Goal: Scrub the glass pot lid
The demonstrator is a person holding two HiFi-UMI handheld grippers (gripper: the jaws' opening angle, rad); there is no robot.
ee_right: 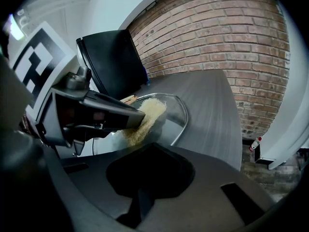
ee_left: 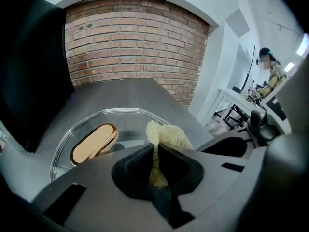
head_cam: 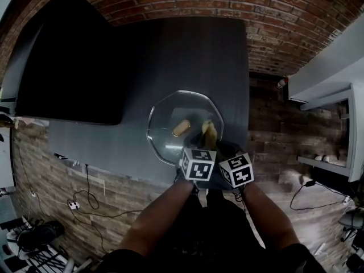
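The clear glass pot lid [head_cam: 170,138] lies flat on the dark grey table [head_cam: 187,56], with its copper oval handle [head_cam: 181,127] on top. My left gripper [head_cam: 206,143] is shut on a yellow sponge [head_cam: 209,132] at the lid's near right edge. In the left gripper view the sponge [ee_left: 166,134] is pinched between the jaws of my left gripper [ee_left: 155,151], above the lid [ee_left: 96,122] and right of the handle [ee_left: 94,141]. My right gripper [head_cam: 226,148] hovers just right of the left one. In its own view my right gripper [ee_right: 150,149] looks shut and holds nothing, with the sponge [ee_right: 145,117] and lid [ee_right: 176,115] ahead.
A large black panel [head_cam: 74,67] covers the table's left part. A brick wall [head_cam: 273,16] runs behind and to the right. Cables [head_cam: 79,201] lie on the floor at the left. A person [ee_left: 270,74] sits at a desk in the far background.
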